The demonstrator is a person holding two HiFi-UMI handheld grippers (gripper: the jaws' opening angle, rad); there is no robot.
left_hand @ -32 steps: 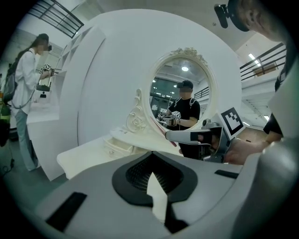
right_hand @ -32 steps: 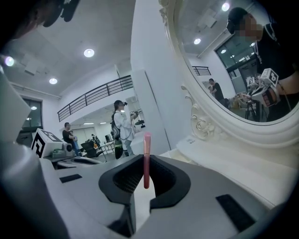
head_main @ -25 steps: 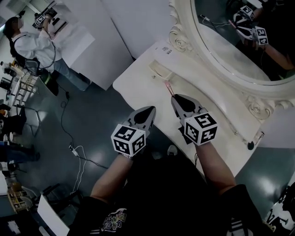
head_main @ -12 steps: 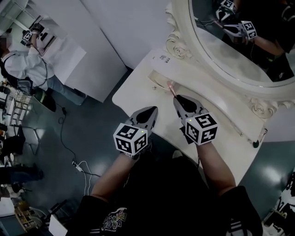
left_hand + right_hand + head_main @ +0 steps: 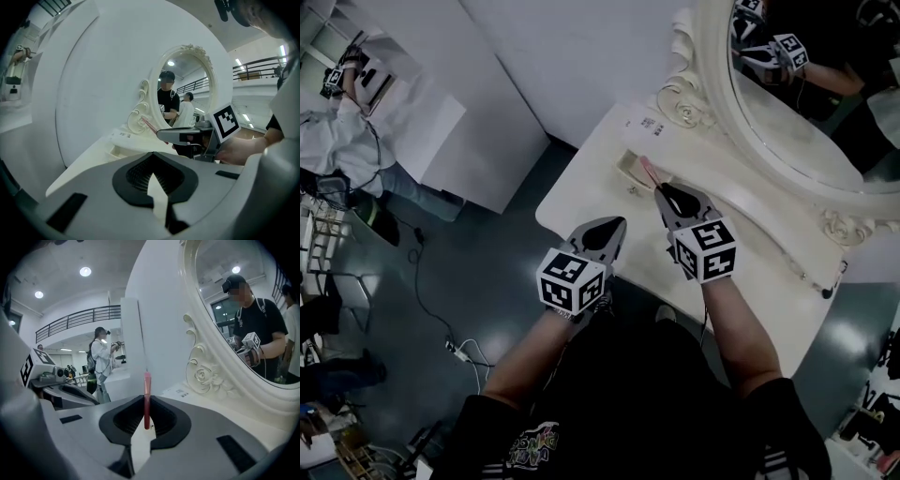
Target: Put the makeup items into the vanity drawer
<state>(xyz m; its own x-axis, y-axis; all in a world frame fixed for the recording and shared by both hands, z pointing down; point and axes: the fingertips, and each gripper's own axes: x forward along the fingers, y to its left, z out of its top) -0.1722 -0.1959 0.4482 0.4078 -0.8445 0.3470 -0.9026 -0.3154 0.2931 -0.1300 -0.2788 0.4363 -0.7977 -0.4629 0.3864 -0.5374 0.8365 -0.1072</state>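
We note: right hand-held gripper (image 5: 664, 192) clamps a slim pink makeup stick (image 5: 147, 397), upper centre, near cream drawer (image 5: 627, 166); left hand-held gripper (image 5: 612, 228) closed, empty.

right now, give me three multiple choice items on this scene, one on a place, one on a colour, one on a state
1. The right gripper hangs over:
A the floor
B the vanity top
C a chair

2. The slim stick in the right gripper is:
A blue
B green
C pink-red

3. The left gripper is:
A shut and empty
B wide open
C shut on a brush

Answers:
1 B, the head view shows the white top under it.
2 C, it shows pink-red between the right jaws.
3 A, its jaws meet with nothing between them.
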